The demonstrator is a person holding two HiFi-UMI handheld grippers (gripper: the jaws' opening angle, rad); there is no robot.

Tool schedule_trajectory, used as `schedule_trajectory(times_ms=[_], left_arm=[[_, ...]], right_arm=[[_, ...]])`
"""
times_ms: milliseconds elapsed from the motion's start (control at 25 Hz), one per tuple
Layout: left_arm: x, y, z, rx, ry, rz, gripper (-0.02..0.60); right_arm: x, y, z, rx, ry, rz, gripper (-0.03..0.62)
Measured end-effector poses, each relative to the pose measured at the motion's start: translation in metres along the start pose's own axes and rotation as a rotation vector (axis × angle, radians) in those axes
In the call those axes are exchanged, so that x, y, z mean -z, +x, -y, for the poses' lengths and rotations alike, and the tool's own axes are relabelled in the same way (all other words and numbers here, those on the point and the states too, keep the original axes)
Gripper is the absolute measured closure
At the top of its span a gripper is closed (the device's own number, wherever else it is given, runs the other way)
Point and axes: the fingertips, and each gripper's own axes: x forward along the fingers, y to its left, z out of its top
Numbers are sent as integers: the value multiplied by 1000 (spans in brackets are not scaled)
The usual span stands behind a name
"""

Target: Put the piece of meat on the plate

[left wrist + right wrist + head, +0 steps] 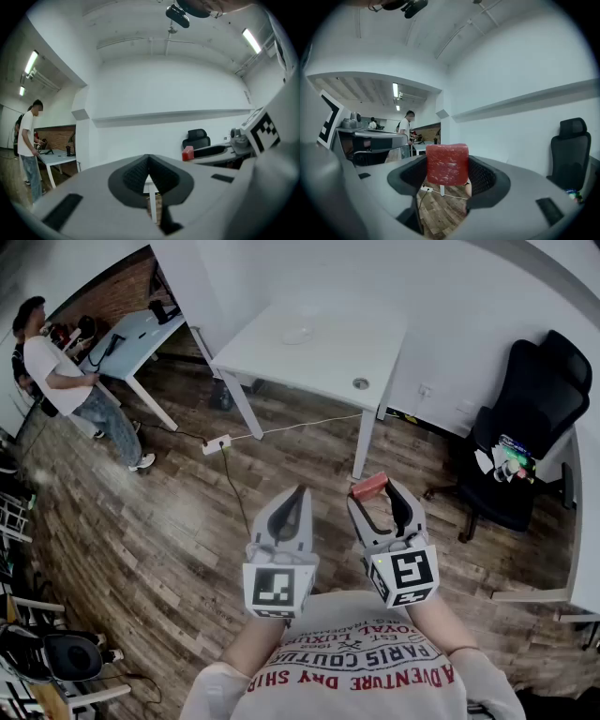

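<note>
A red block of meat (368, 487) sits between the tips of my right gripper (373, 491), which is shut on it. In the right gripper view the meat (447, 164) fills the gap between the two black pads. My left gripper (301, 491) is beside it, shut, with nothing in it; its pads meet at a point (148, 158). Both grippers are held level over the wooden floor, in front of the person's chest. A faint white plate (298, 335) lies on the white table (328, 367) further ahead. The meat (188, 153) also shows at the right in the left gripper view.
A small grey round thing (361, 383) lies near the table's front edge. A black office chair (530, 432) stands at the right. A power strip (217, 443) with cables lies on the floor. A person (66, 381) stands at another table at the far left.
</note>
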Motion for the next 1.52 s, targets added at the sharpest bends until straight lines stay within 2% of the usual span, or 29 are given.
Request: schedule_trajectory(times_ms=[120, 240, 640, 880, 1120, 1320, 1520], left_arm=[[-2, 0, -1, 2, -20, -1, 575], [-2, -1, -3, 9, 10, 7, 575], [9, 9, -17, 10, 7, -12, 575], [21, 25, -30, 15, -40, -43, 575], [38, 60, -66, 33, -50, -76, 575], [51, 96, -122, 39, -79, -96, 575], [61, 140, -183, 78, -98, -105, 575]], right_arm=[[0, 2, 0, 3, 0, -3, 316], [1, 3, -2, 4, 2, -9, 315], [9, 16, -1, 15, 52, -33, 316], [16, 35, 4, 15, 82, -67, 316], [25, 83, 4, 13, 101, -119, 316], [26, 145, -1, 27, 90, -161, 316], [19, 216, -9, 51, 67, -179, 316]])
